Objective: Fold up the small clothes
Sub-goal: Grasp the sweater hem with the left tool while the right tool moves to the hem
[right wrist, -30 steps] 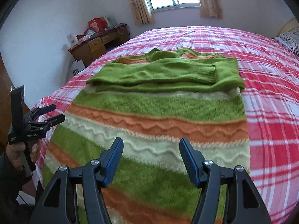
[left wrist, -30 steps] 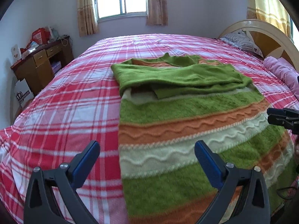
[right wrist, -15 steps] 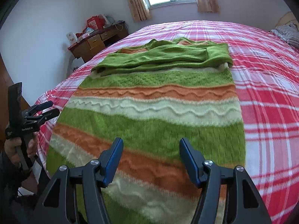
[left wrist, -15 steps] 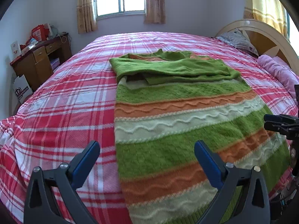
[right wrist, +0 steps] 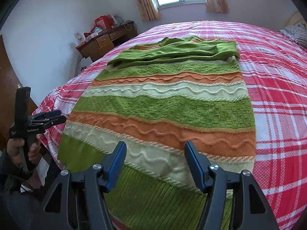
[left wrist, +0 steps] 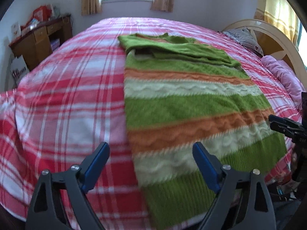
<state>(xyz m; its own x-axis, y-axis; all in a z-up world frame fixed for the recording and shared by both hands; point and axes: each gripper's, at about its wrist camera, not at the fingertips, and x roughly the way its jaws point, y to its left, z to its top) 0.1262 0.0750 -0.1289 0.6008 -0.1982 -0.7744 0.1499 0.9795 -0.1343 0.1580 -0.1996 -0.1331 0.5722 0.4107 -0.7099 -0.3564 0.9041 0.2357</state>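
Observation:
A knitted sweater (left wrist: 182,105) (right wrist: 168,105) striped green, orange and cream lies flat on the red plaid bed (left wrist: 67,95) (right wrist: 278,95). Its green sleeves are folded across the chest at the far end, and the ribbed hem is nearest me. My left gripper (left wrist: 150,146) hovers over the sweater's left edge near the hem. Its jaws are closing, still wide, with the edge below them and nothing pinched. It also shows in the right wrist view as the left gripper (right wrist: 48,118) beside the bed. My right gripper (right wrist: 155,143) (left wrist: 282,124) stands open above the hem.
A wooden desk (left wrist: 38,38) (right wrist: 103,42) with clutter stands against the wall left of the bed. A cream headboard (left wrist: 268,32) and a pink pillow (left wrist: 284,76) are at the right. A person's hand (right wrist: 13,149) holds the left gripper's handle.
Both grippers have drawn back toward the near edge of the bed, so the sweater's ribbed hem has come into view. The left jaws have narrowed a little.

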